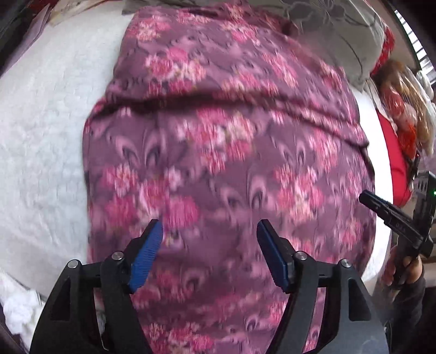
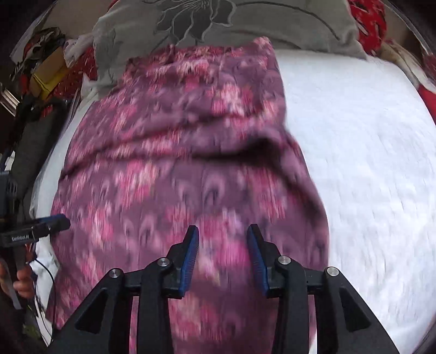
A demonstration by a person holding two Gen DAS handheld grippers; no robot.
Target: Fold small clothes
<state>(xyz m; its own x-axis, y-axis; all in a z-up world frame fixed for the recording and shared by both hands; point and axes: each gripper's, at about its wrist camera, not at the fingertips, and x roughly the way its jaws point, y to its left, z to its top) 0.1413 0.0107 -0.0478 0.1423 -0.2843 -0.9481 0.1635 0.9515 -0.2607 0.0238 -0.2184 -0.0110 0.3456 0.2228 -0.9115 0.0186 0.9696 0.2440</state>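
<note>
A purple garment with pink flowers [image 1: 218,141] lies spread on a white fluffy cover [image 1: 41,136], with a crosswise crease through its middle. My left gripper [image 1: 209,226] hovers over its near part, blue pads wide apart and nothing pinched between them. At the right edge of that view pokes my right gripper's black finger [image 1: 389,215], held by a hand. In the right wrist view the same garment [image 2: 190,163] fills the middle. My right gripper [image 2: 223,230] stands open above it, pads apart and free of the cloth. The left gripper's finger [image 2: 51,226] shows at the left edge. Both views are blurred.
A grey pillow with a dark flower print [image 2: 218,21] lies past the garment's far end. Red patterned cloth [image 1: 395,152] sits to the right in the left wrist view. Boxes and clutter [image 2: 46,73] crowd the left side. Bare white cover [image 2: 368,163] stretches to the right.
</note>
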